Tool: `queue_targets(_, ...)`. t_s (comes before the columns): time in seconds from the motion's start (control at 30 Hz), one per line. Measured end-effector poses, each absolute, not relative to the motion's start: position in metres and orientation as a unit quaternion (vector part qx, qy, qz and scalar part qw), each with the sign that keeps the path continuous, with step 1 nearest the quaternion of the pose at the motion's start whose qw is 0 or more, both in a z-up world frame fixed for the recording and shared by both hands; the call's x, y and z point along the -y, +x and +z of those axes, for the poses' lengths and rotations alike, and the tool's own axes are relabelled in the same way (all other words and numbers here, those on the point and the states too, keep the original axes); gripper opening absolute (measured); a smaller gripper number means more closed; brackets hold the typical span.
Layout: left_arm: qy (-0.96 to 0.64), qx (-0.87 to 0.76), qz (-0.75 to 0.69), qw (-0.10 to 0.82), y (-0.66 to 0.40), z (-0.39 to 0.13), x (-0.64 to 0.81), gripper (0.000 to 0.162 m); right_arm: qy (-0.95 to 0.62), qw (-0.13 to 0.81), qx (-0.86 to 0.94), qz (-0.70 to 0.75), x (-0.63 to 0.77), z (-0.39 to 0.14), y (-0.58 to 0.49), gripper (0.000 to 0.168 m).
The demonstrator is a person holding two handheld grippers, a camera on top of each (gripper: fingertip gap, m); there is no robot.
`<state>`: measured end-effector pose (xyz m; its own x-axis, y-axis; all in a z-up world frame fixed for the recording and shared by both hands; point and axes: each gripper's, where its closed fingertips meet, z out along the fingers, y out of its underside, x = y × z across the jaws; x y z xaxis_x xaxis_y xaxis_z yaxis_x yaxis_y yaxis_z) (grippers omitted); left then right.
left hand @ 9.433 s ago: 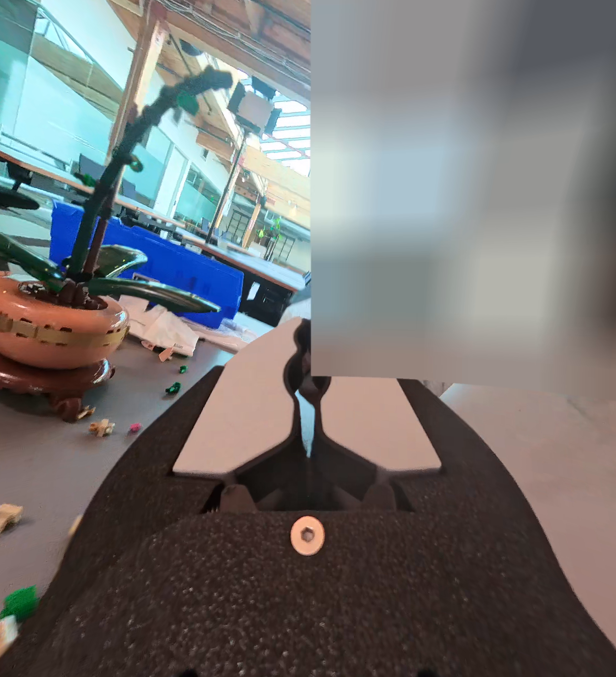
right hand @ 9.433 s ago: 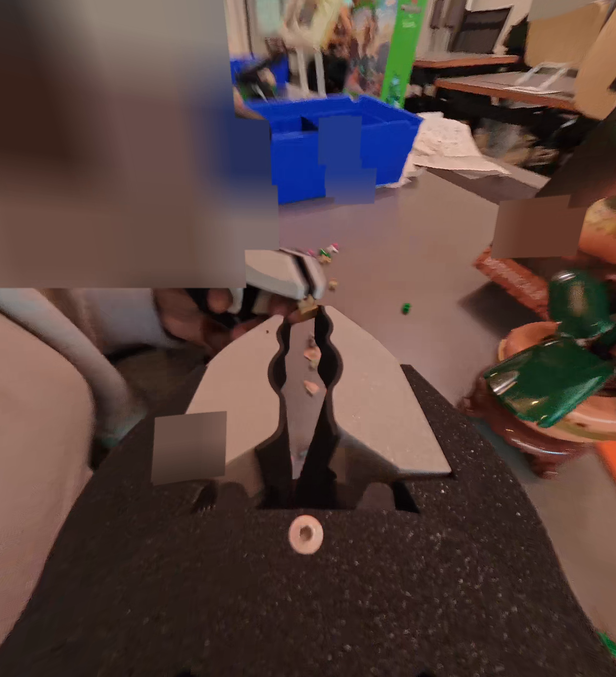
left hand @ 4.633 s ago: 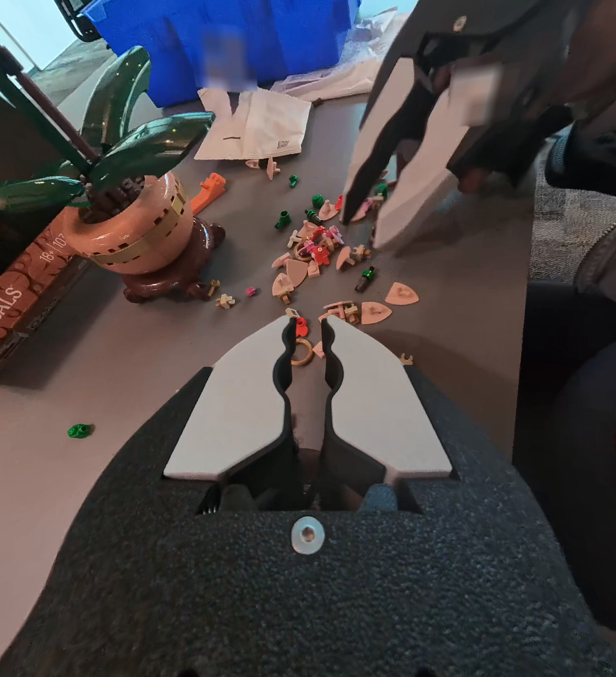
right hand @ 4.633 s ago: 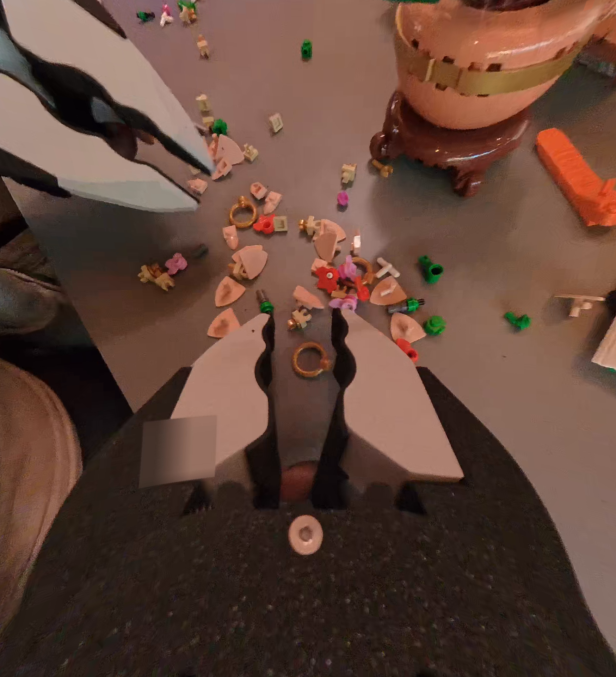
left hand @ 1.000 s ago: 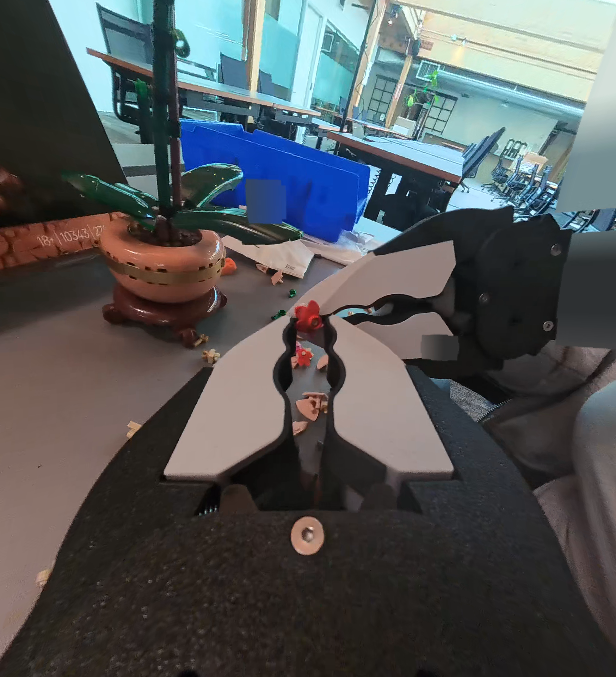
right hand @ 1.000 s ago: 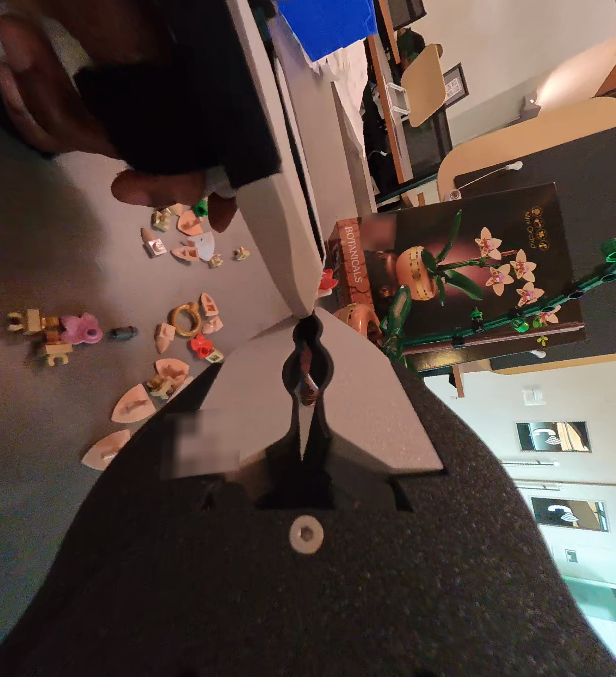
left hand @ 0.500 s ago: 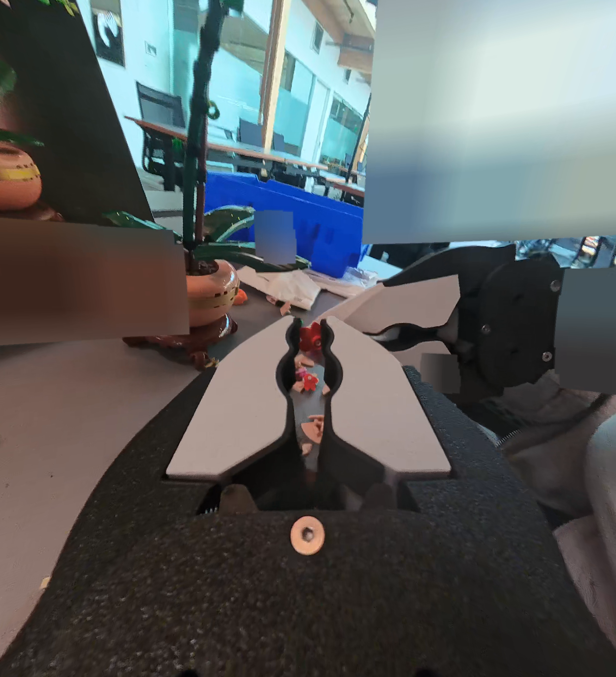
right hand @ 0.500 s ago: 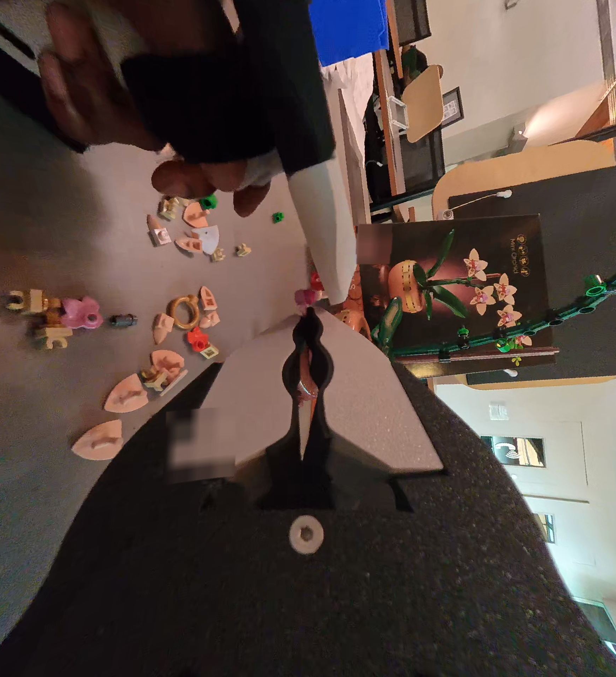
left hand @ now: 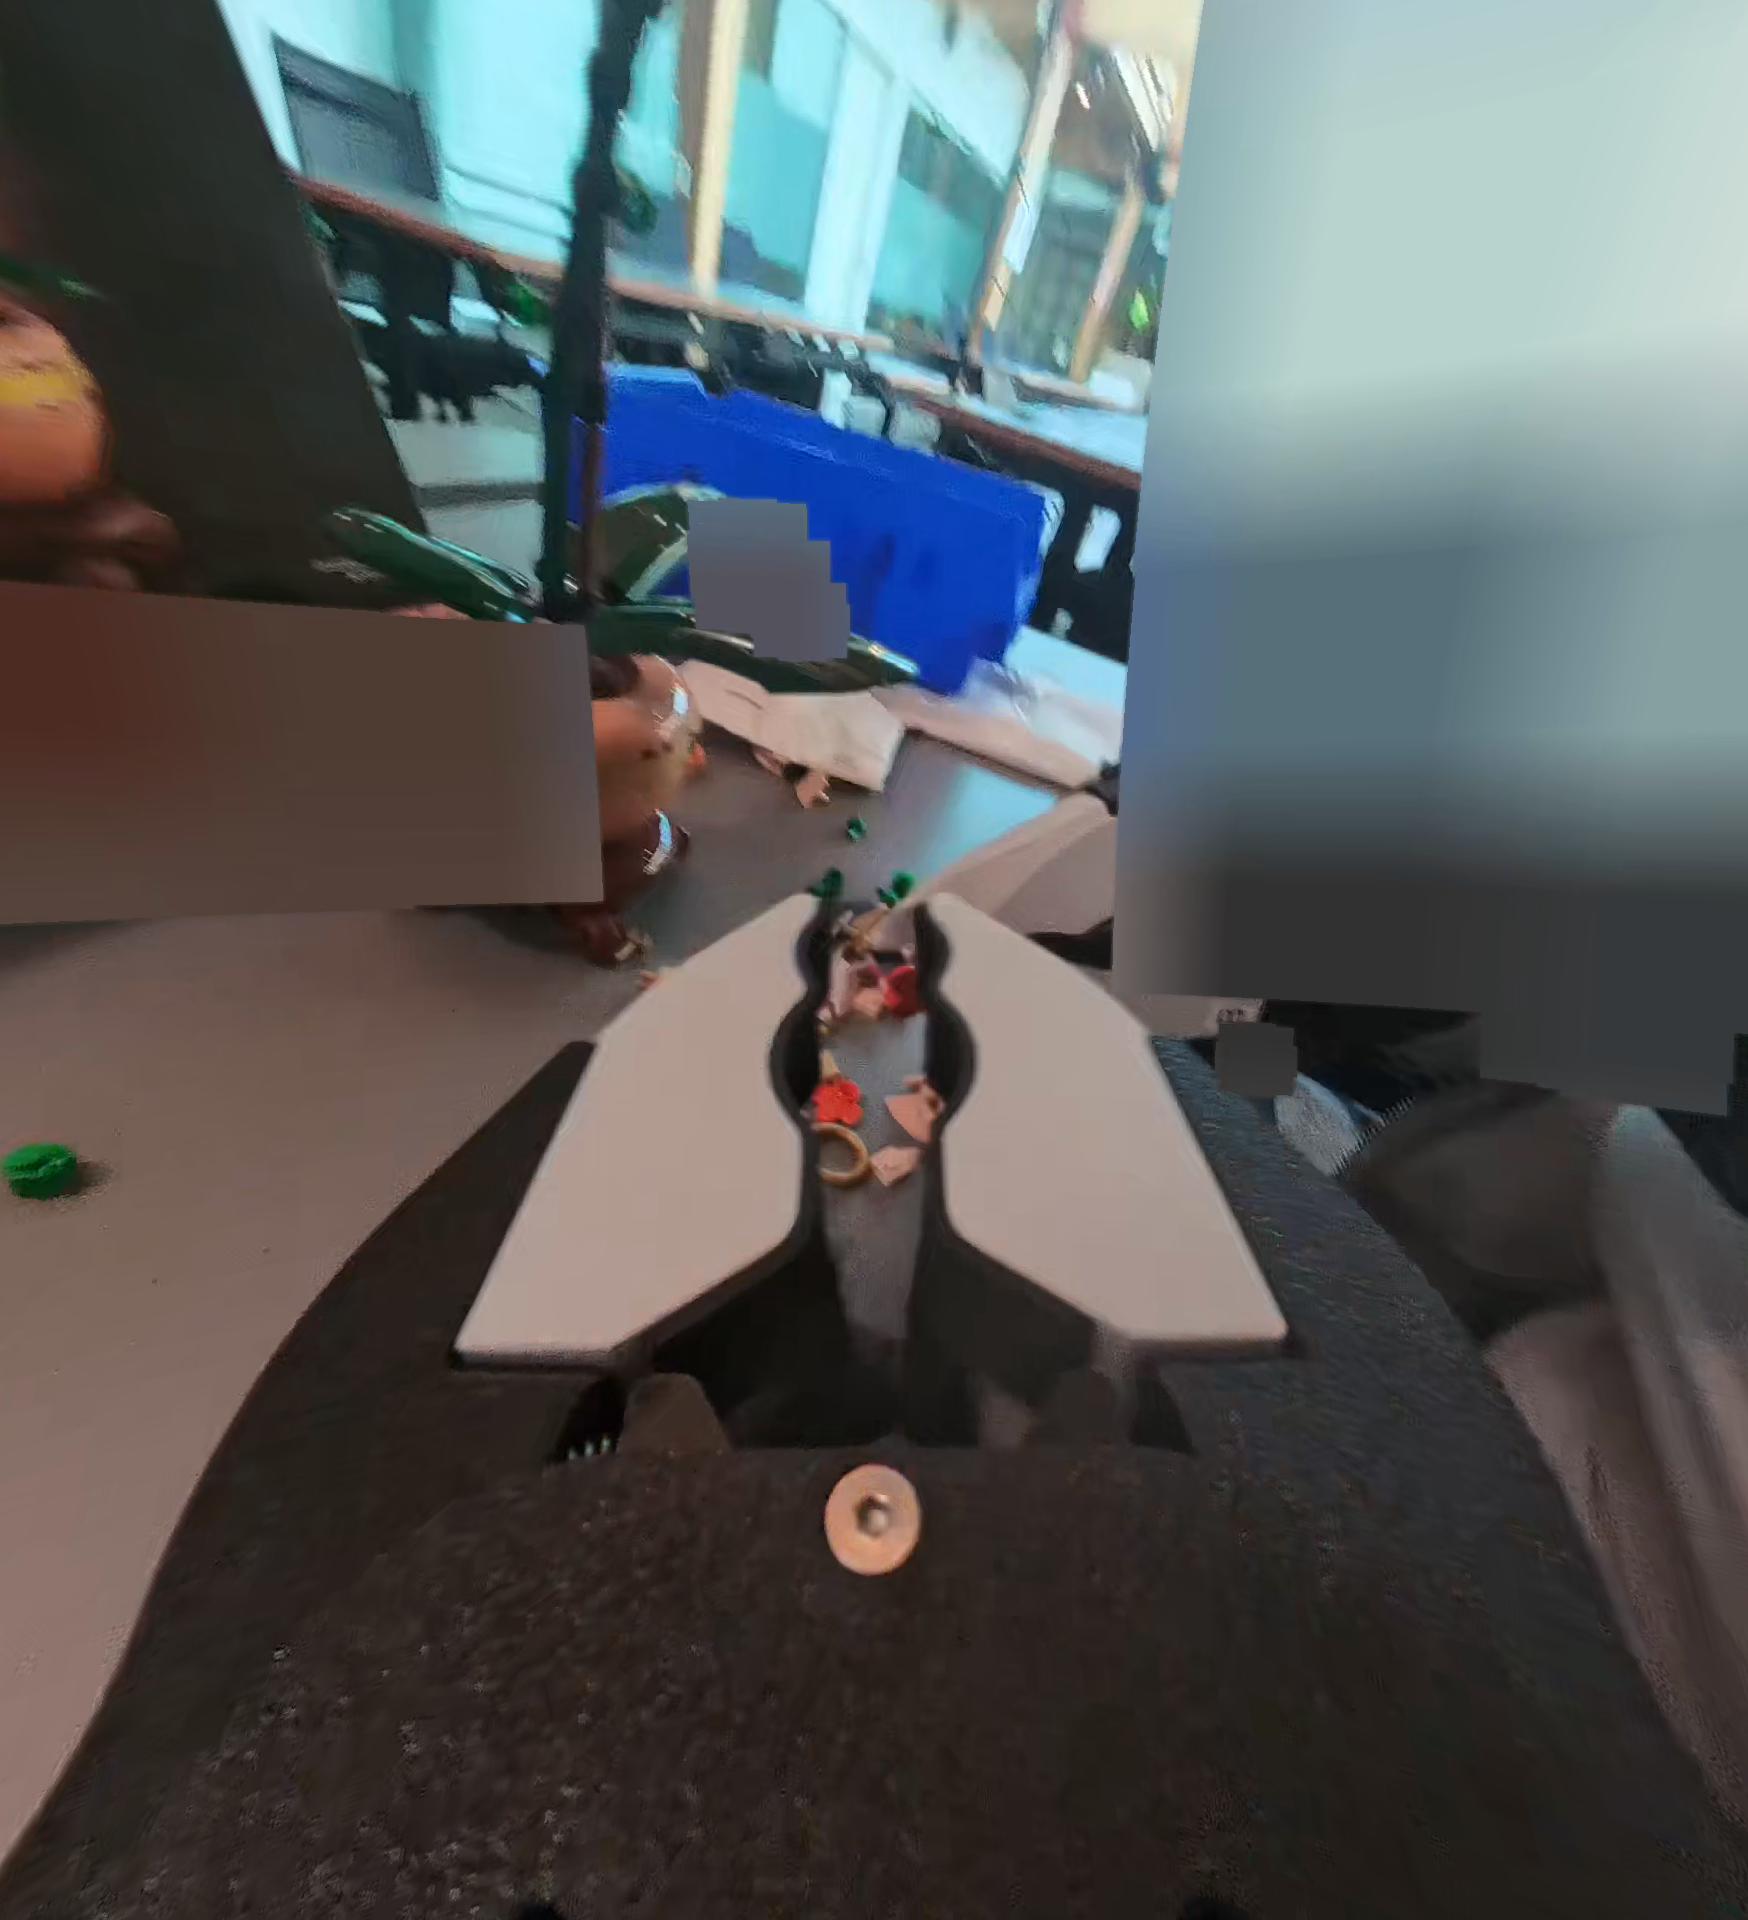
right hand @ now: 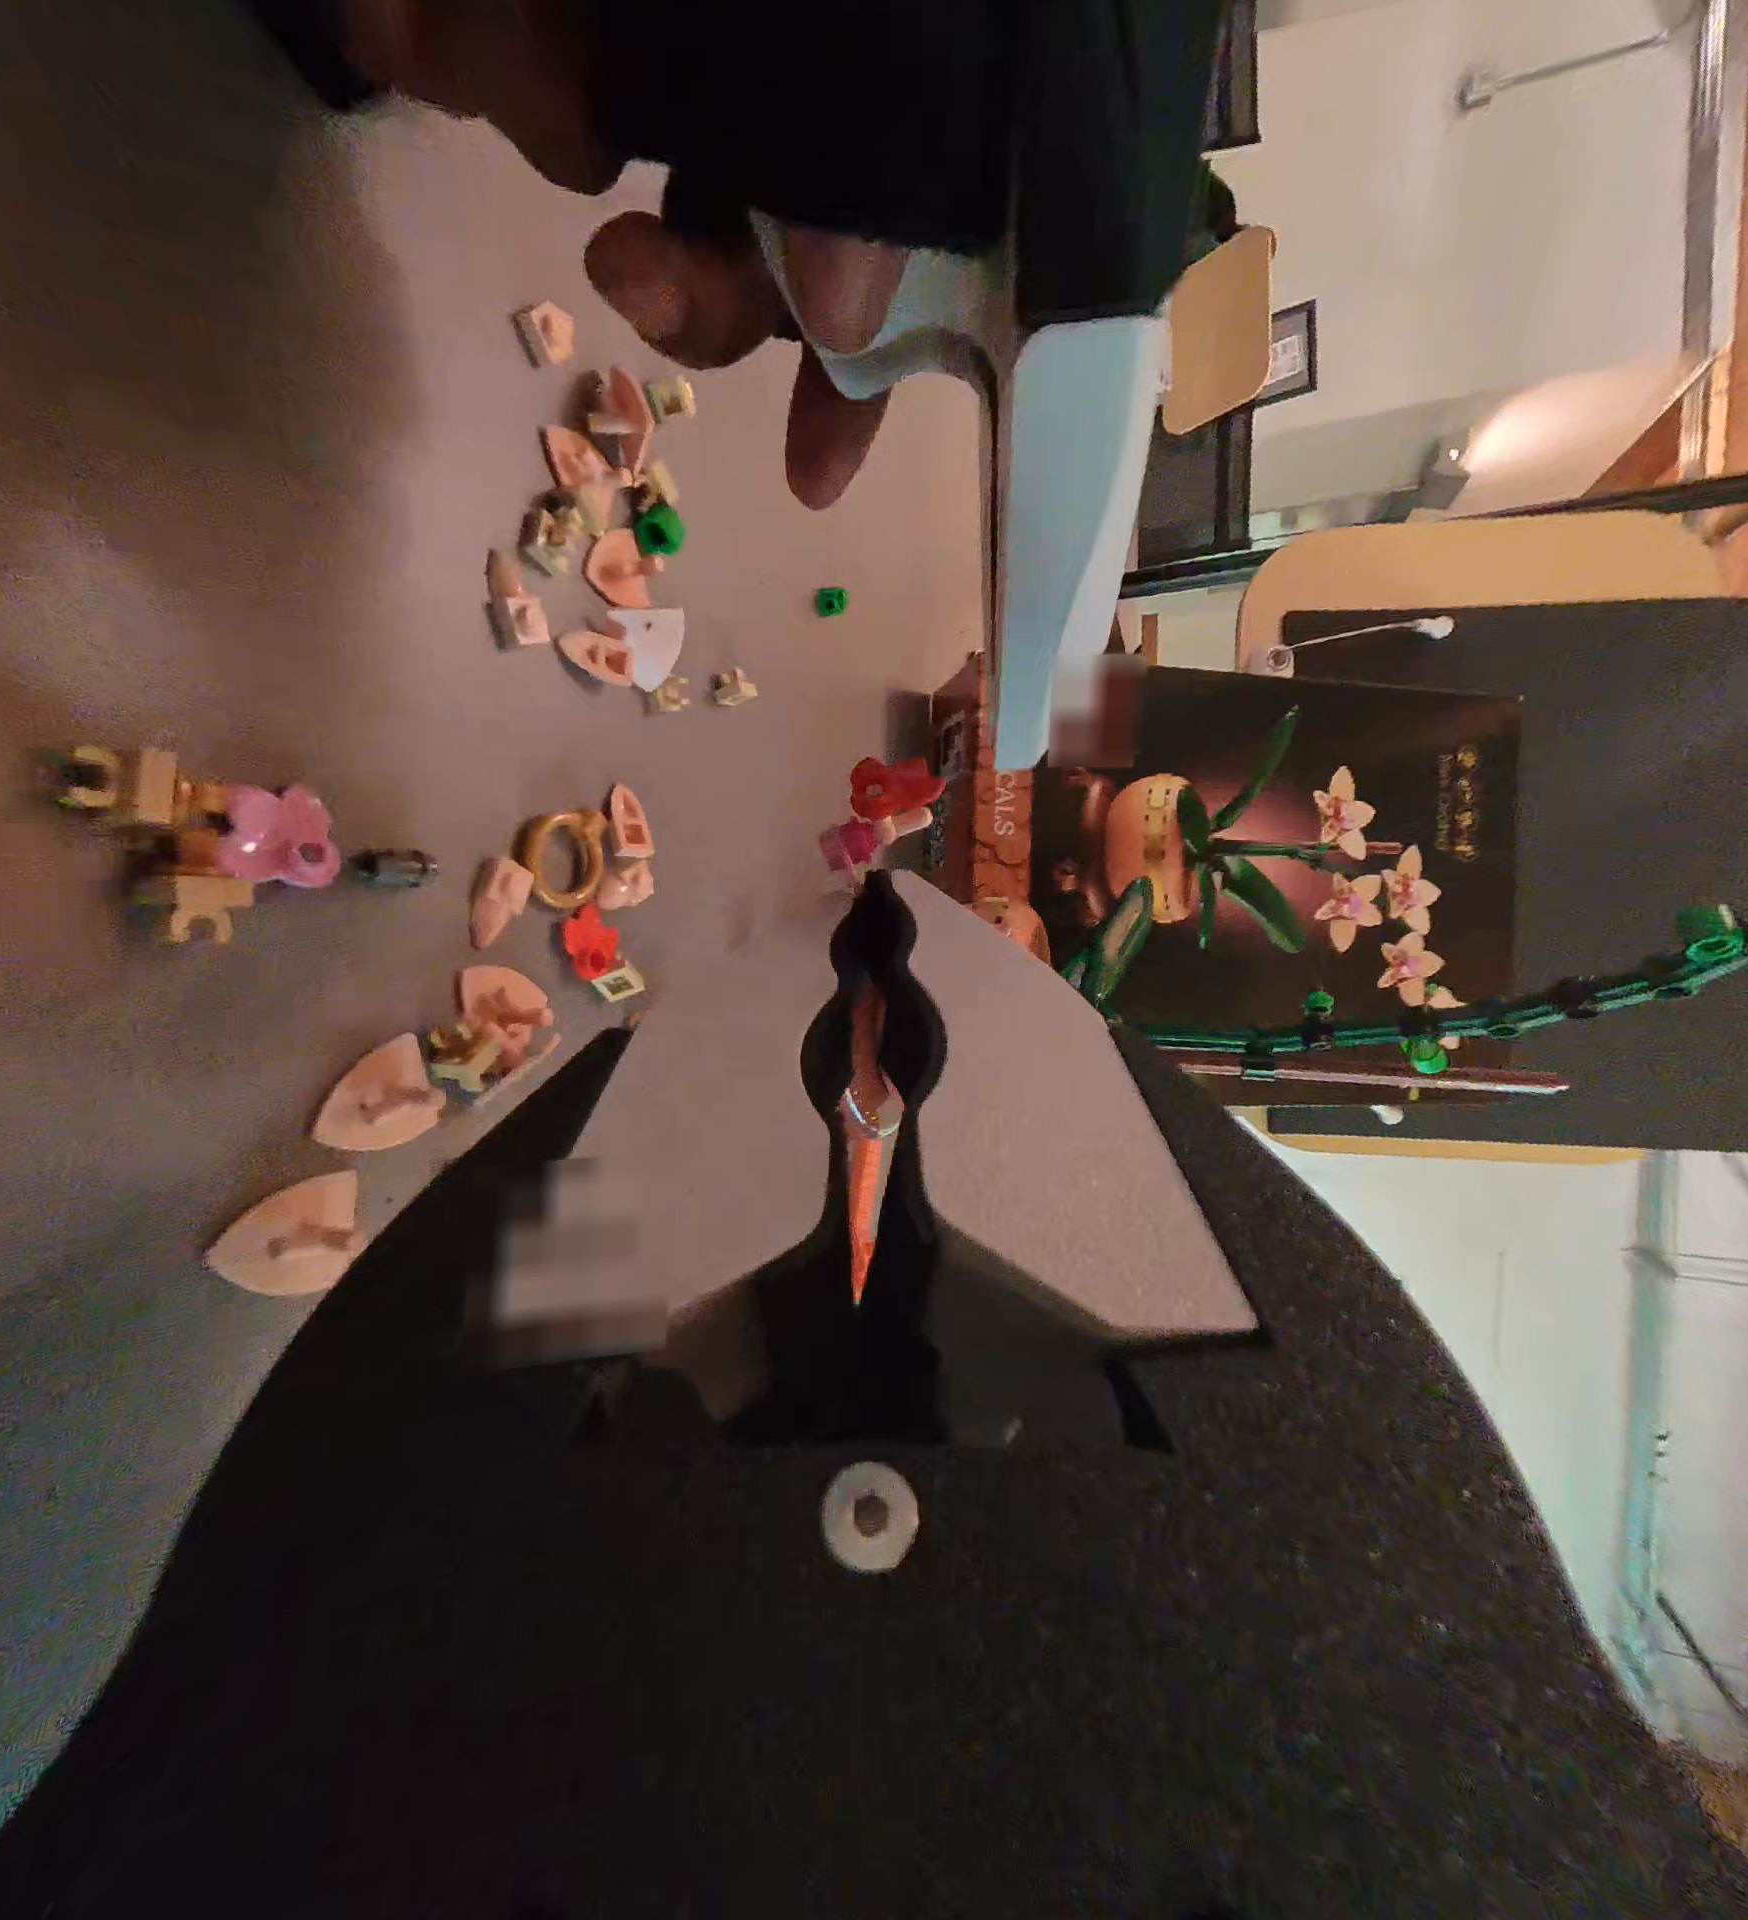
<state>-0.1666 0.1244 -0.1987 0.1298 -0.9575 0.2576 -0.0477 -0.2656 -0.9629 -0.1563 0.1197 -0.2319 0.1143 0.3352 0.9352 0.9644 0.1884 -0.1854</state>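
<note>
My right gripper point(right hand: 875, 883) is turned on its side and shut on a salmon-pink petal piece point(right hand: 865, 1143), seen edge-on between the jaws. A small red flower piece point(right hand: 885, 784) and a magenta piece point(right hand: 849, 844) sit just beyond its tips; I cannot tell whether they are joined to the petal. My left gripper point(left hand: 870, 904) has its jaws slightly apart and holds nothing. The red piece point(left hand: 896, 987) shows through its gap. One left finger point(right hand: 1067, 520) shows in the right wrist view, with its tip close to the red piece.
Loose pieces lie on the grey table point(right hand: 174, 520): petals point(right hand: 376, 1091), a gold ring point(right hand: 563, 857), a red flower point(right hand: 589, 935), a pink flower point(right hand: 278, 836) and green studs point(right hand: 657, 525). A potted brick orchid point(left hand: 641, 748), its dark box point(right hand: 1265, 883) and a blue bin point(left hand: 849, 520) stand behind.
The left gripper pinched the red flower piece at its tips before. Now its jaws have parted and it has drawn back, and the red piece sits at the right gripper's tips.
</note>
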Motion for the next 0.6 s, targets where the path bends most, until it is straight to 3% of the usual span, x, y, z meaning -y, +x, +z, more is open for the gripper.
queue_targets(0.03, -0.607, -0.430, -0.512, 0.429, -0.165, -0.200, -0.120, 0.028, -0.538, 0.494, 0.599, -0.328, -0.119, -0.231, -0.157, 0.000)
queue_targets(0.07, -0.602, -0.445, -0.513, 0.420, -0.164, -0.200, -0.115, 0.029, -0.514, 0.492, 0.613, -0.343, -0.117, -0.229, -0.158, 0.000)
queue_targets(0.13, -0.586, -0.488, -0.505, 0.405, -0.160, -0.203, -0.106, 0.026, -0.476, 0.489, 0.638, -0.357, -0.115, -0.224, -0.160, 0.000)
queue_targets(0.2, -0.569, -0.543, -0.467, 0.404, -0.157, -0.211, -0.100, 0.012, -0.454, 0.490, 0.649, -0.364, -0.114, -0.218, -0.160, 0.000)
queue_targets(0.6, -0.576, -0.549, -0.443, 0.413, -0.151, -0.211, -0.098, 0.011, -0.416, 0.488, 0.651, -0.405, -0.114, -0.205, -0.153, 0.000)
